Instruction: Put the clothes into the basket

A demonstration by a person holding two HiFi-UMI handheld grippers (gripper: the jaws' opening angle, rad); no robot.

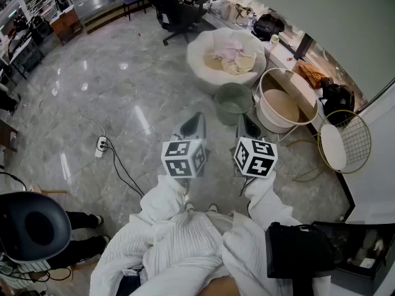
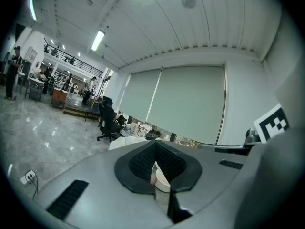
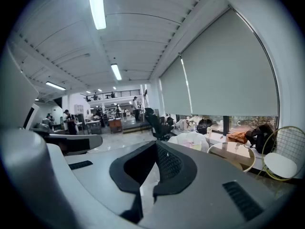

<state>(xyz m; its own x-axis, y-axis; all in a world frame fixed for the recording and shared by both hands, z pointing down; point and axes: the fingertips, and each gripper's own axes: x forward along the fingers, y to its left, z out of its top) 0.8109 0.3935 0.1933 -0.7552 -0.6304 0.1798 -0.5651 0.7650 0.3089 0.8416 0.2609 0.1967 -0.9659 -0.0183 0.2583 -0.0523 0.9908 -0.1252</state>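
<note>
Left gripper (image 1: 195, 121), right gripper (image 1: 247, 123): jaws pinched together, empty, hovered short of clothes (image 1: 231, 55); basket (image 1: 266, 113) nearby.

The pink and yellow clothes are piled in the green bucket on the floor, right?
Not quite. The head view shows the clothes piled on the white round cushion, not in the green bucket, which stands beside it on the floor.

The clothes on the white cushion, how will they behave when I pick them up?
Probably floppy: the clothes lie crumpled in soft folds, so they should drape and hang down. Likely light, since the fabric looks thin. They lie heaped together on the cushion, so lifting one may drag another along.
</note>
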